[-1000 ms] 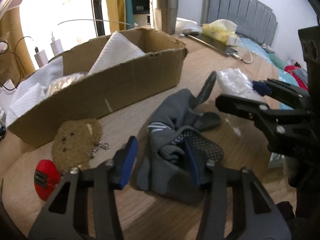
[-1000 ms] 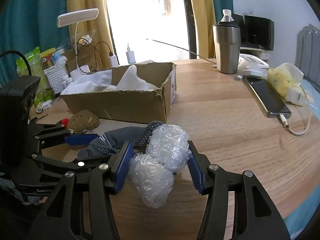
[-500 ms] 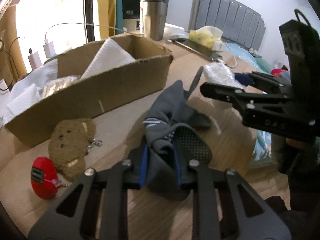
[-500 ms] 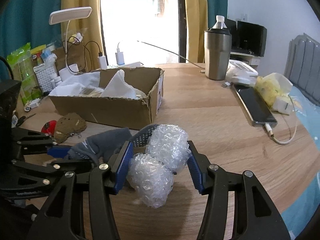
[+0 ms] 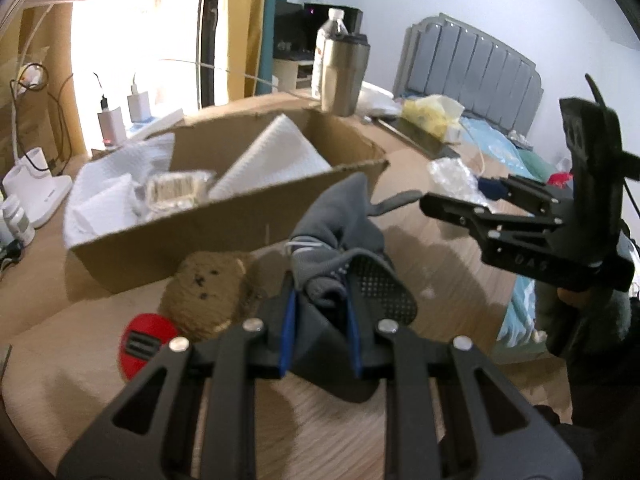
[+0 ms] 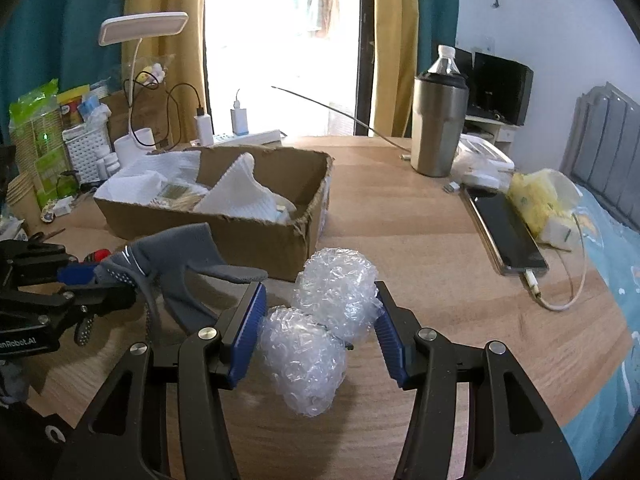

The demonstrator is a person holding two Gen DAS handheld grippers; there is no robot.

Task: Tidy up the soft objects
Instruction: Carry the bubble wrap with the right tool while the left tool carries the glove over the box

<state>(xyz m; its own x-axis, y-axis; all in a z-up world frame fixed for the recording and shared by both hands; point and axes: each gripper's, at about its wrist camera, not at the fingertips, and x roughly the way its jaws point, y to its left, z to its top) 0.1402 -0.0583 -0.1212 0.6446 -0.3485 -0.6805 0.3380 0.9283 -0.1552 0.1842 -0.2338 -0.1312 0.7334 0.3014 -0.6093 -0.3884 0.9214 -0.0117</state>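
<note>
the box already holds white cloths, while the left tool clenches the grey sock, the right tool grips bubble wrap, and a brown plush waits on the bench.

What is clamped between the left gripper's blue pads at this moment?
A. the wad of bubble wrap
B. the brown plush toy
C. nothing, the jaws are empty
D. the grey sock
D: in the left wrist view the left gripper has its blue pads pinched on bunched grey sock fabric, while the brown plush toy lies free beside it.
</note>
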